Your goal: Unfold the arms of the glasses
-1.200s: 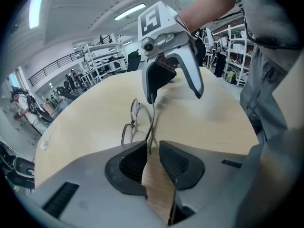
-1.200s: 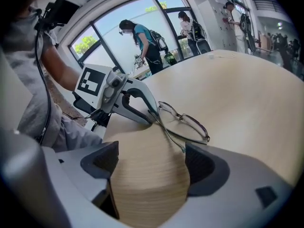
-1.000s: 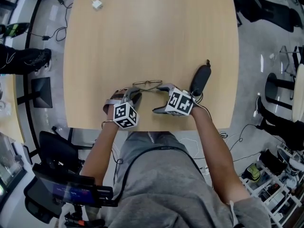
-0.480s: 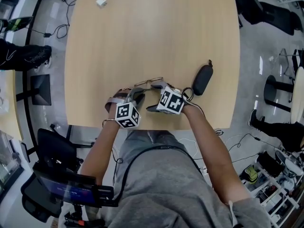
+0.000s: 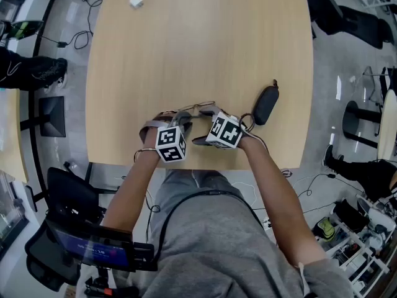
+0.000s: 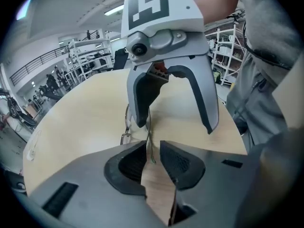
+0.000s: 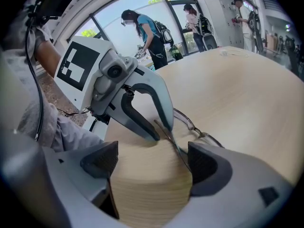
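Thin wire-framed glasses [image 5: 197,108] lie on the tan table [image 5: 205,48] near its front edge, between my two grippers. In the left gripper view one slim arm [image 6: 150,148] of the glasses runs into the narrow gap of my left gripper [image 6: 152,163]. Its jaws are opening and the pads stand just clear of the arm. My right gripper [image 6: 175,125] faces it from the other side, open wide. In the right gripper view the same arm [image 7: 173,146] slants past my right gripper's [image 7: 152,165] right-hand pad, and the lenses [image 7: 190,125] rest on the table beyond.
A black glasses case [image 5: 263,104] lies just right of my right hand. A white charger with its cable [image 5: 135,2] sits at the table's far left corner. The table's front edge [image 5: 124,164] is right under my wrists. People [image 7: 147,30] stand beyond the table by the windows.
My right gripper has come left from beside the case up to the glasses. The left gripper's cube has rolled and shifted slightly right; the glasses stay where they were.
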Motion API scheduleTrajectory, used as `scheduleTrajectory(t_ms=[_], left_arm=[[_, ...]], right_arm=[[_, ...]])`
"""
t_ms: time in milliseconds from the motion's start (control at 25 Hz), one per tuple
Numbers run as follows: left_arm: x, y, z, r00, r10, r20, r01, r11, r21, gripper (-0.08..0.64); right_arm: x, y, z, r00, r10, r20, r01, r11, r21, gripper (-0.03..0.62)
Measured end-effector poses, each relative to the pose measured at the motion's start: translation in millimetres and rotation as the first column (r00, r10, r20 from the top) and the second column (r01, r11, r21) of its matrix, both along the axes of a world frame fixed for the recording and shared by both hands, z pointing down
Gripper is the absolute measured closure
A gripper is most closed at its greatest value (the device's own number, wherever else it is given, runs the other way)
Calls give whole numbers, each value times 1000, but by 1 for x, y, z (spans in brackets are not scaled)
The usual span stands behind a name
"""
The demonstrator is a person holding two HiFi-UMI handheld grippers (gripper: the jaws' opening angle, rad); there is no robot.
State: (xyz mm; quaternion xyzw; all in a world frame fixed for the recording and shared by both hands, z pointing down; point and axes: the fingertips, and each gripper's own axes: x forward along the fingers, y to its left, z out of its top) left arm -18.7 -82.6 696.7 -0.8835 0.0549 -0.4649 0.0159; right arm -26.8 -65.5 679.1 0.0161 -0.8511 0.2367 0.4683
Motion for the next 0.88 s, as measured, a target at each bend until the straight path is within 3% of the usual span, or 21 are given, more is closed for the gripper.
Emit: scheduleTrajectory(t_ms=[160, 400, 600, 880], left_arm=[[-13, 12, 10, 999, 20, 30, -19, 1000, -16, 494], [8, 0, -27, 997, 67, -41, -62, 990, 128, 494], [11, 1, 4, 988, 119, 94, -125, 990, 62, 463], [7, 8, 9, 962, 199, 188, -207, 978, 21, 457]], right_arm=[[0, -3, 2, 999, 37, 13, -37, 999, -11, 156], [2, -3, 0, 998, 51, 27, -50, 998, -33, 155], [-6, 2, -1, 999, 40, 24, -39, 998, -41, 155], [-5, -2, -2, 996, 81, 28, -79, 995, -62, 156]])
